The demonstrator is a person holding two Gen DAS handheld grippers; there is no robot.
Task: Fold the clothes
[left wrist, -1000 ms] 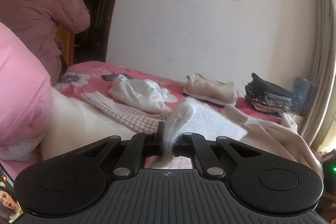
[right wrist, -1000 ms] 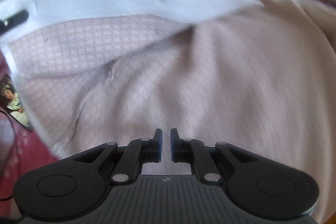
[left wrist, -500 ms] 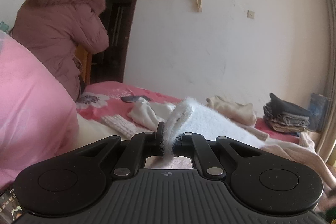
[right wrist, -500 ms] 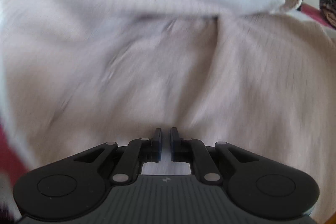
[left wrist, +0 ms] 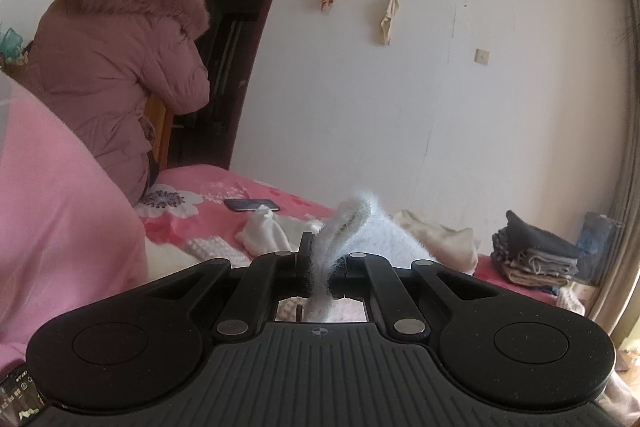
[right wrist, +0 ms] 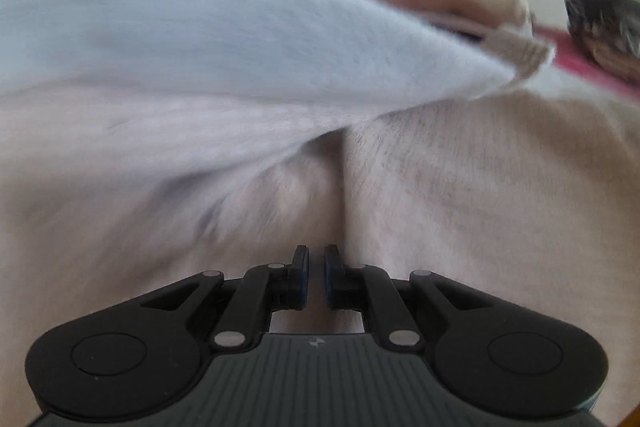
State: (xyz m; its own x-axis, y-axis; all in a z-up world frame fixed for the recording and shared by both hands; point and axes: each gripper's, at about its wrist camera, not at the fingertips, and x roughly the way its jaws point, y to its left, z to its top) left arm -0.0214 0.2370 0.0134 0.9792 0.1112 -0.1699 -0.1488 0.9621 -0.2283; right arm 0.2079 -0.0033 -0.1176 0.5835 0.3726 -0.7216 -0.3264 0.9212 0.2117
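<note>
My left gripper (left wrist: 326, 251) is shut on the folded edge of a white fuzzy garment (left wrist: 384, 235), which it holds raised above the bed. In the right wrist view the same white garment (right wrist: 200, 39) hangs as a lifted flap across the upper left. Under it lies a pale beige-pink garment (right wrist: 460, 187) with a crease running up the middle. My right gripper (right wrist: 316, 259) hovers close over that beige garment, its jaws nearly together with a thin gap and nothing between them. The picture there is motion-blurred.
A person in a mauve fur-hooded coat (left wrist: 116, 75) sits on the pink floral bed (left wrist: 208, 195) at far left. A phone (left wrist: 250, 205), a loose white garment (left wrist: 268, 235), a folded beige pile (left wrist: 436, 239) and a dark folded stack (left wrist: 536, 255) lie beyond. Pink bedding (left wrist: 52, 211) bulks at left.
My left gripper has risen with the white fuzzy edge still in it, so more wall shows. My right gripper has swept sideways over the beige garment, jaws unchanged.
</note>
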